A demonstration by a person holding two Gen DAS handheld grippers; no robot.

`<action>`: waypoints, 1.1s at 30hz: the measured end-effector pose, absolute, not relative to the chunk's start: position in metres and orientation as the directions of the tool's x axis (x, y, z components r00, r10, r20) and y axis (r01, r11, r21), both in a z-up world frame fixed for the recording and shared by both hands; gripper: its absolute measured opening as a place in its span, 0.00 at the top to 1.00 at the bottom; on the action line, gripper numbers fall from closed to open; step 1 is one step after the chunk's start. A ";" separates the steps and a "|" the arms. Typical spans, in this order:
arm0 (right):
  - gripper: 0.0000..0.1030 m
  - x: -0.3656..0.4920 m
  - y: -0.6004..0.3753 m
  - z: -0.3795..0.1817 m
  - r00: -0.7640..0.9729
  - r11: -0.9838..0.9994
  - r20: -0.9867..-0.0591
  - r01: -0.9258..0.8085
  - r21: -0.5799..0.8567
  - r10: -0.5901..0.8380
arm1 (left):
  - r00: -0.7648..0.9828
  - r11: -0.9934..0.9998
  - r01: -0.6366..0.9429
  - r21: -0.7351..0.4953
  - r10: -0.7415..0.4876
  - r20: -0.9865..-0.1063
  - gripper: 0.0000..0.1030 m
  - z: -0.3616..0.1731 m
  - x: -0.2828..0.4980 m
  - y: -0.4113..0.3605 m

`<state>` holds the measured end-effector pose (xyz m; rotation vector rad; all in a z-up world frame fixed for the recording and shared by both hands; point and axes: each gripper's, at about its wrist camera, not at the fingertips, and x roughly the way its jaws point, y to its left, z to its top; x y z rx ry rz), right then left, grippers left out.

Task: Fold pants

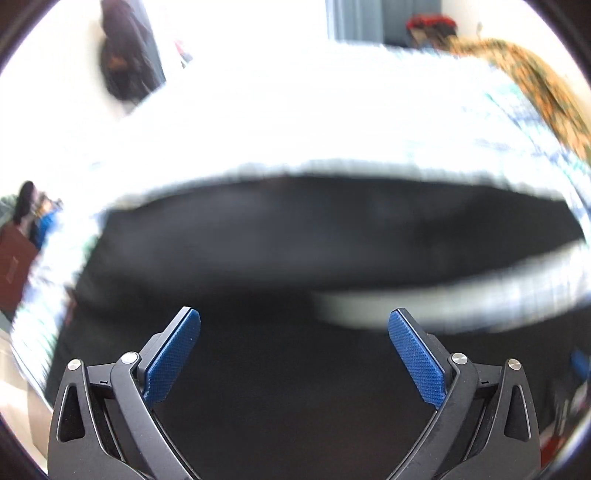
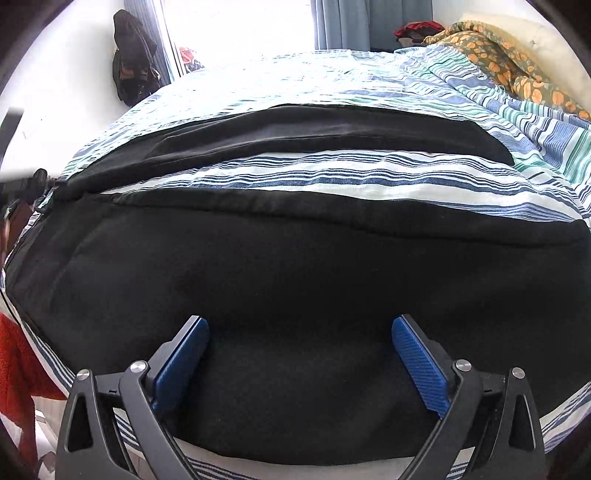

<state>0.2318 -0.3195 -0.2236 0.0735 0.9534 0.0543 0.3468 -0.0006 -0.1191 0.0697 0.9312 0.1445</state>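
Observation:
Black pants [image 2: 295, 266] lie spread flat on a striped bedsheet [image 2: 332, 173]. One leg runs across the near part of the bed. The other leg [image 2: 314, 136] lies farther back, with a strip of sheet between them. My right gripper [image 2: 300, 323] hovers over the near leg, open, with only cloth below its blue pads [image 2: 181, 365]. In the blurred left wrist view the pants [image 1: 295, 240] fill the lower half. My left gripper [image 1: 294, 317] stands open above them with nothing between its fingers.
An orange-flowered blanket [image 2: 517, 62] is bunched at the far right of the bed. Dark clothes [image 2: 133, 59] hang on the wall at the far left beside a bright window with curtains [image 2: 343, 22]. Red cloth [image 2: 14, 369] lies off the bed's near left edge.

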 end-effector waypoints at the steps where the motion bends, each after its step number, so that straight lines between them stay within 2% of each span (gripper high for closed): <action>1: 0.03 0.231 -0.319 -0.224 0.579 0.996 -0.812 -0.016 0.086 0.080 | 0.602 0.985 -0.119 0.127 0.173 -0.780 0.01 -0.112 0.364 0.007; 4: 0.01 0.228 -0.318 -0.225 0.579 0.996 -0.811 -0.024 0.081 0.080 | 0.569 0.968 -0.200 0.152 0.241 -0.786 0.01 -0.127 0.398 0.030; 7: 0.00 0.229 -0.317 -0.226 0.577 0.997 -0.814 -0.023 0.072 0.072 | 0.357 0.962 -0.169 0.212 0.260 -0.897 0.01 -0.209 0.424 0.049; 8: 0.00 0.229 -0.316 -0.226 0.576 0.997 -0.814 -0.022 0.072 0.071 | 0.377 0.964 -0.136 0.228 0.263 -0.888 0.01 -0.221 0.419 0.050; 10: 0.00 0.230 -0.317 -0.226 0.575 0.997 -0.815 -0.022 0.071 0.071 | 0.484 0.954 -0.122 0.273 0.297 -0.823 0.01 -0.213 0.405 0.041; 12: 0.00 0.230 -0.318 -0.226 0.574 0.997 -0.816 -0.023 0.071 0.072 | 0.464 0.953 -0.131 0.273 0.303 -0.832 0.01 -0.204 0.403 0.036; 15: 0.00 0.230 -0.318 -0.226 0.576 0.997 -0.814 -0.026 0.073 0.075 | 0.520 0.970 -0.128 0.207 0.243 -0.819 0.01 -0.180 0.380 0.033; 19: 0.00 0.229 -0.320 -0.221 0.574 0.997 -0.815 -0.031 0.075 0.079 | 0.554 0.990 -0.086 0.112 0.141 -0.820 0.01 -0.178 0.337 0.018; 22: 0.01 0.221 -0.325 -0.200 0.644 0.998 -0.764 0.016 0.064 0.038 | 0.513 0.987 -0.030 0.155 0.149 -0.845 0.01 -0.206 0.333 0.003; 25: 0.01 0.214 -0.334 -0.187 0.699 0.998 -0.715 0.052 0.020 -0.022 | 0.582 0.987 -0.055 0.153 0.156 -0.798 0.01 -0.193 0.332 -0.004; 27: 0.01 0.217 -0.341 -0.197 0.662 0.996 -0.747 0.088 0.003 -0.056 | 0.634 0.987 -0.072 0.145 0.157 -0.757 0.01 -0.176 0.337 -0.004; 29: 0.00 0.227 -0.353 -0.221 0.573 0.991 -0.818 0.126 0.036 -0.043 | 0.652 0.987 -0.081 0.138 0.157 -0.741 0.01 -0.171 0.345 -0.005; 32: 0.00 0.230 -0.353 -0.224 0.595 0.992 -0.802 0.119 0.028 -0.049 | 0.527 0.981 -0.055 0.185 0.186 -0.830 0.00 -0.212 0.368 -0.007; 33: 0.00 0.230 -0.352 -0.224 0.598 0.993 -0.800 0.116 0.027 -0.048 | 0.547 0.979 -0.033 0.202 0.186 -0.816 0.00 -0.224 0.368 -0.008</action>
